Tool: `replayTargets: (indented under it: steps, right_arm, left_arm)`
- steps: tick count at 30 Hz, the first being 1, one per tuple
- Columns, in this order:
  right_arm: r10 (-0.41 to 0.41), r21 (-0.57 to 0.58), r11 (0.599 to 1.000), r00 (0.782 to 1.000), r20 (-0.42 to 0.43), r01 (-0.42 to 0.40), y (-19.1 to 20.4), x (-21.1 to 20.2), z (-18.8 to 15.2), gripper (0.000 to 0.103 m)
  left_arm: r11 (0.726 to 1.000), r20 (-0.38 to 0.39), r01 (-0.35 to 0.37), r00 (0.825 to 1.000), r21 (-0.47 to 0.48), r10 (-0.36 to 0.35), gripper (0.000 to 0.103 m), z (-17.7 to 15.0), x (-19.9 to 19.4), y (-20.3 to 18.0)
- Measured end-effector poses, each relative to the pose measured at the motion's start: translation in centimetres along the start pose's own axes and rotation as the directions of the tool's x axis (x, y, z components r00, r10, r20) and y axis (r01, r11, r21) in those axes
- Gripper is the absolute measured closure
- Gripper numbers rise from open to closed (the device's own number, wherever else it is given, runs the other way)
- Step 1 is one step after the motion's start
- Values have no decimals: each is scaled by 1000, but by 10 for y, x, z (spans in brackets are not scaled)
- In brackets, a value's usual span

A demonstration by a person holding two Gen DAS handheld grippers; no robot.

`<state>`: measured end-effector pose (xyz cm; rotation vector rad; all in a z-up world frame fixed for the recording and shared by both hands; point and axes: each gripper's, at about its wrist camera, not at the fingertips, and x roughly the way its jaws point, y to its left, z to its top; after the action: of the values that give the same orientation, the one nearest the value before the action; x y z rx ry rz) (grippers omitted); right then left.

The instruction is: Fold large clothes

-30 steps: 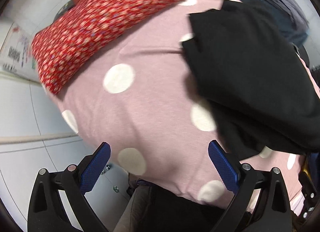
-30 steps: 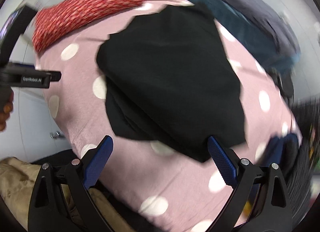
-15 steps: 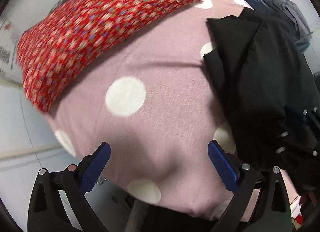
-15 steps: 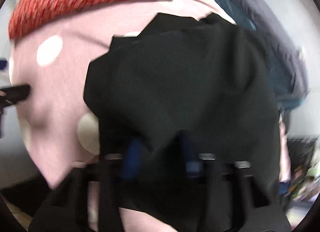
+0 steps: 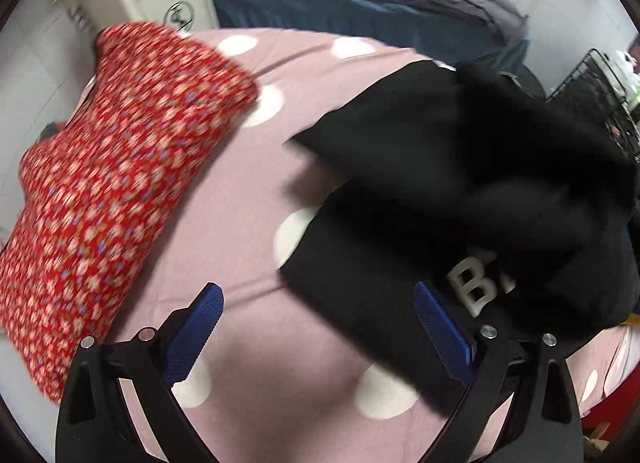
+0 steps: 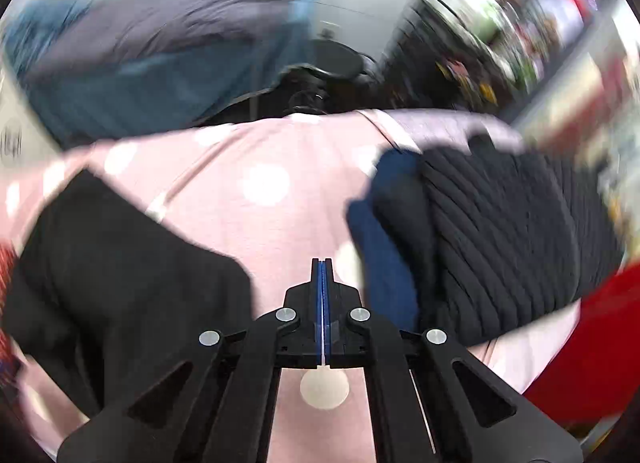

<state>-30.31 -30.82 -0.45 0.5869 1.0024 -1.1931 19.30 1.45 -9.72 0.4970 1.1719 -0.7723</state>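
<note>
The black garment lies bunched on the pink dotted sheet, right of centre in the left wrist view, with white letters showing on its front; its upper part is blurred. In the right wrist view the same black cloth sits at the left of the sheet. The left gripper stands wide open over the sheet, holding nothing, its right finger just at the garment's near edge. The right gripper has its blue pads pressed together with nothing visible between them. A folded red floral piece rests on the sheet's left. A dark ribbed knit and a blue cloth lie on the right. A wire basket stands beyond; its contents are unclear.
</note>
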Motion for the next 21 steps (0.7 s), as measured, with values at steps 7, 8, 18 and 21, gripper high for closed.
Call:
replayTargets:
  steps: [7, 8, 18, 21]
  right_arm:
    - [151, -244, 955, 985, -80, -166, 62, 7, -43, 26]
    - [175, -268, 945, 982, -66, -186, 72, 4, -46, 26]
    - [310, -437, 838, 944, -110, -326, 122, -18, -71, 25]
    - [303, -424, 844, 944, -131, -329, 112, -14, -78, 25]
  left_arm:
    - [991, -48, 50, 997, -127, -56, 8, 12, 27, -3]
    - [988, -55, 41, 997, -147, -49, 9, 11, 28, -1]
    - [916, -26, 120, 990, -382, -140, 9, 75, 90, 49]
    - [941, -71, 128, 985, -313, -157, 20, 105, 124, 35]
